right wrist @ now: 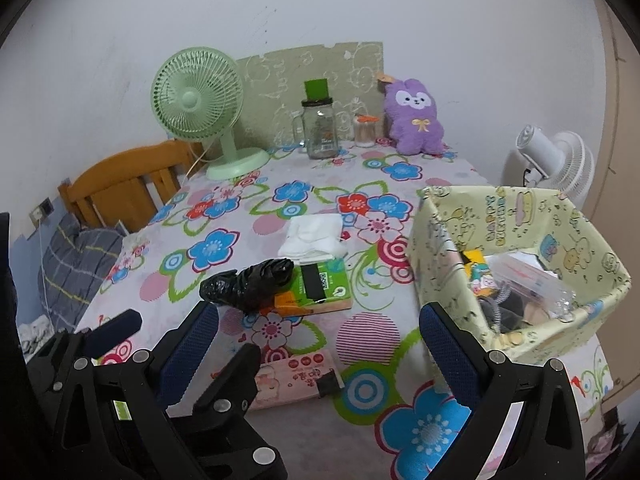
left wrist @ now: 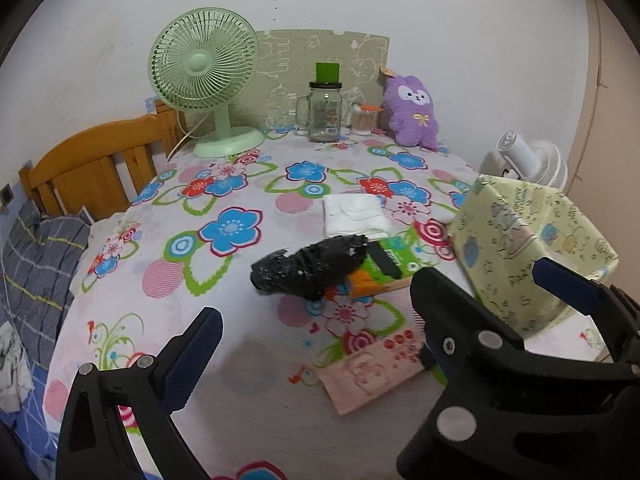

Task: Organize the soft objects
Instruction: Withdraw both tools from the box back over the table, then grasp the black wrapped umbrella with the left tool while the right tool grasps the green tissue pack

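Both grippers hover over the flowered table (right wrist: 248,208), jaws spread wide and holding nothing. The black bag roll (right wrist: 248,282) lies ahead of the right gripper (right wrist: 320,344), just beyond its left finger, resting partly on a green tissue pack (right wrist: 324,284). A white folded cloth (right wrist: 316,238) sits behind it. The yellow fabric basket (right wrist: 516,220) stands to the right. The left gripper (left wrist: 316,320) points at the same bag roll from farther off.

A home bedroom: wooden bed headboard (left wrist: 96,160), plaid bedding (left wrist: 36,264), plush toy (left wrist: 412,114) on flowered tablecloth (left wrist: 240,264).
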The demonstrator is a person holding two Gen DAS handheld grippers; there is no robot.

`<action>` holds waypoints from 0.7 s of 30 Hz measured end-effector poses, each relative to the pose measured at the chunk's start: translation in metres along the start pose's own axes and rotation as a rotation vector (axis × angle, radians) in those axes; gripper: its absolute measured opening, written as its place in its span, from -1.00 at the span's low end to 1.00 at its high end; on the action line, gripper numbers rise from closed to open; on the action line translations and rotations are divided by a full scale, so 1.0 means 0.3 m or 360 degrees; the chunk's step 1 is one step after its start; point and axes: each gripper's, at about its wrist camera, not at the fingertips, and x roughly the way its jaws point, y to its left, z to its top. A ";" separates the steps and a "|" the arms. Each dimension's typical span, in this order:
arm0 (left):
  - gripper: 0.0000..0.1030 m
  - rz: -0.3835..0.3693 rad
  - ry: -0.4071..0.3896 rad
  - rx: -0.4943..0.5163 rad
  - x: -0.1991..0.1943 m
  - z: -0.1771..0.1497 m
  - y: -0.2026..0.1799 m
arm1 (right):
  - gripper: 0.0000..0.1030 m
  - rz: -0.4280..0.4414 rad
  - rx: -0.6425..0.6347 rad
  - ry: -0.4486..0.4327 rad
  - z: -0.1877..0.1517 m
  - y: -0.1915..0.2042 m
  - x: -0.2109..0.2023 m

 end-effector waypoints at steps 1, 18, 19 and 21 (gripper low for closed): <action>0.98 0.0006 -0.0003 0.0004 0.004 0.002 0.004 | 0.98 0.0009 0.0004 0.0011 0.001 0.003 0.010; 0.91 0.0032 0.0078 0.0025 0.155 0.029 0.072 | 0.97 -0.0044 -0.0030 0.0180 0.027 0.046 0.201; 0.91 0.0032 0.0084 0.0023 0.163 0.031 0.075 | 0.97 -0.0047 -0.0029 0.0185 0.027 0.047 0.208; 0.91 0.0035 0.0094 0.0020 0.182 0.035 0.079 | 0.97 -0.0065 -0.0030 0.0199 0.032 0.049 0.229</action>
